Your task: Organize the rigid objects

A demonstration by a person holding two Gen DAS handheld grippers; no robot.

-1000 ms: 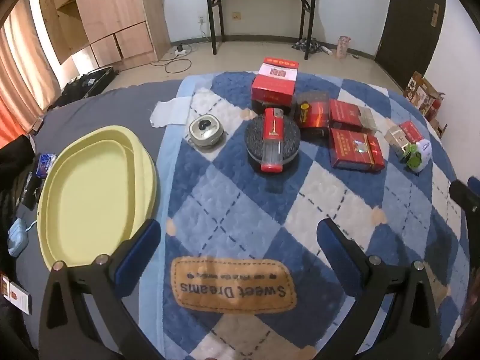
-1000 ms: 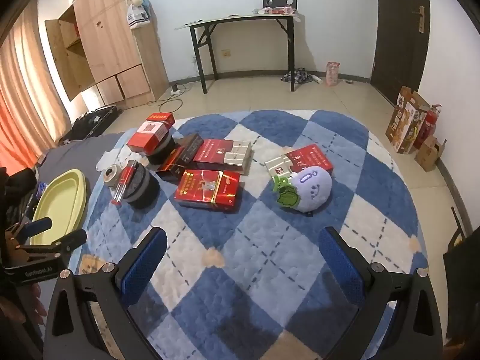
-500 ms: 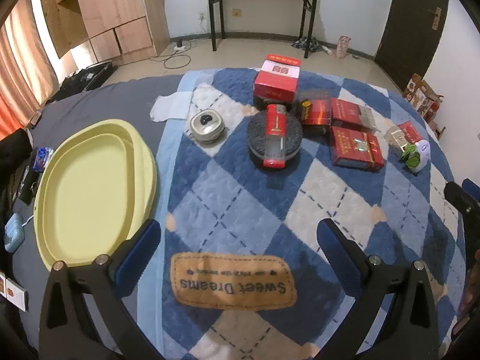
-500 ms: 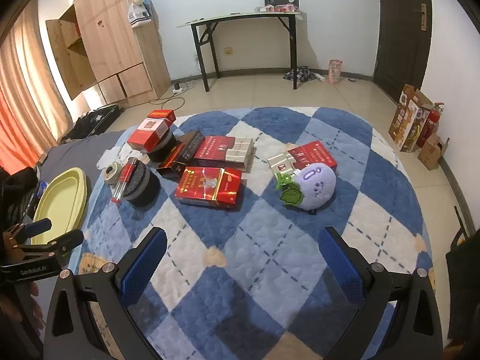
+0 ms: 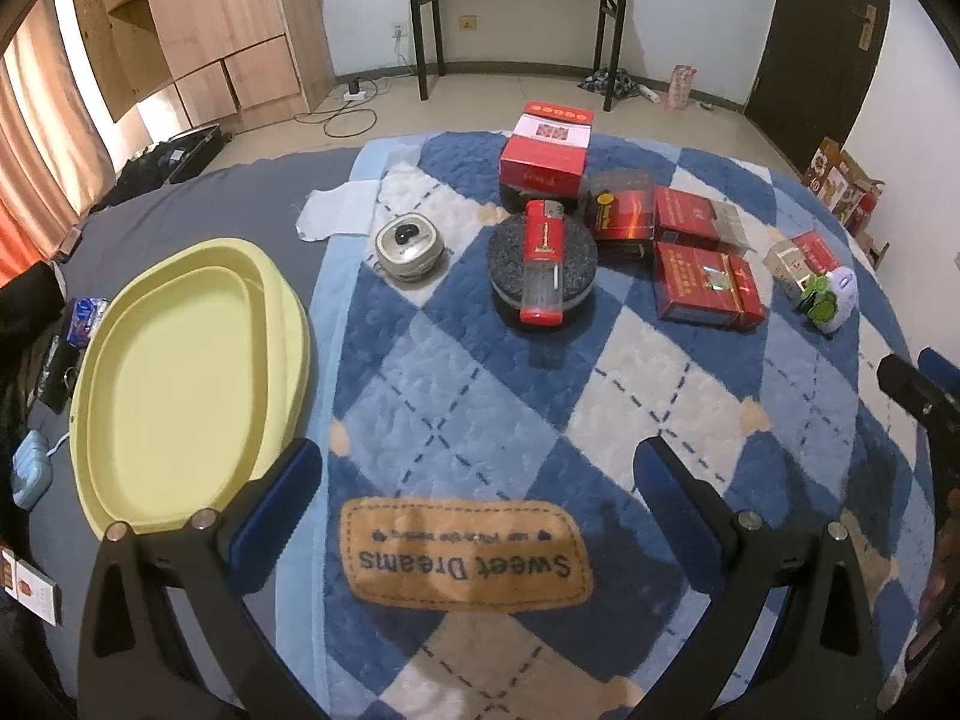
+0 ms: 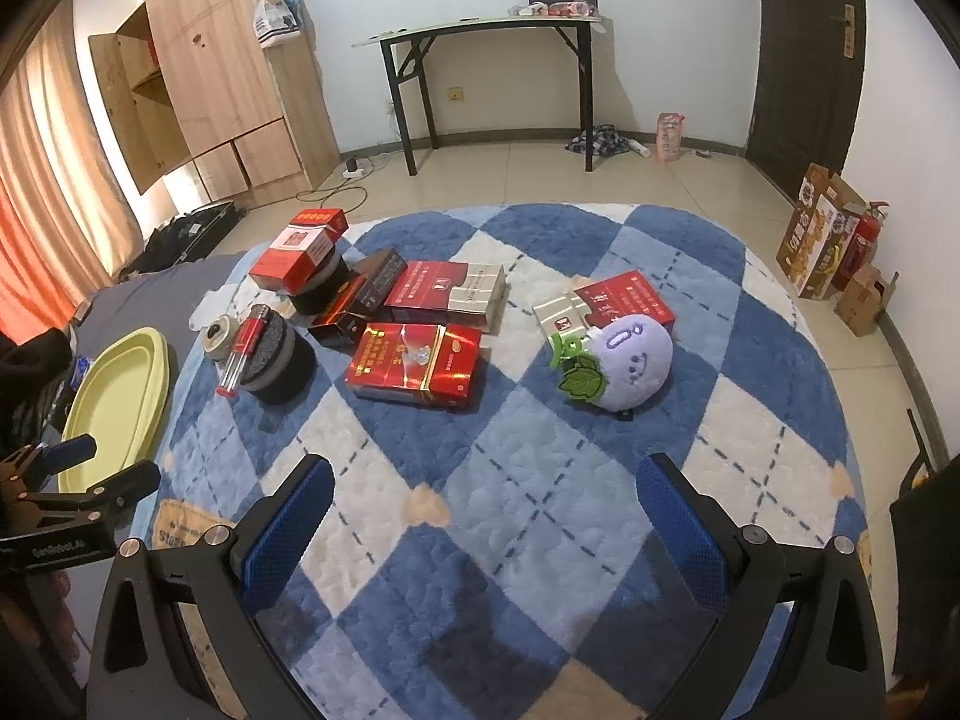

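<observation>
Above the blanket's (image 5: 480, 396) near edge we hold the left gripper (image 5: 474, 486) and right gripper (image 6: 486, 510), both spread wide and empty. Red boxes (image 6: 414, 363) cluster mid-blanket, the yellow tray (image 5: 180, 378) off its left edge. We judge nothing picked yet; next, reach for a box.

light: even indoor, daylight through left curtains | sharp | fisheye: corners black, edges bent

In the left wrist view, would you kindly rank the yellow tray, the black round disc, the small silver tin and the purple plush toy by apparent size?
1. yellow tray, by far the largest.
2. black round disc.
3. small silver tin and purple plush toy: these look alike, and the toy sits near the distorted edge, so I would not rank them.
</observation>
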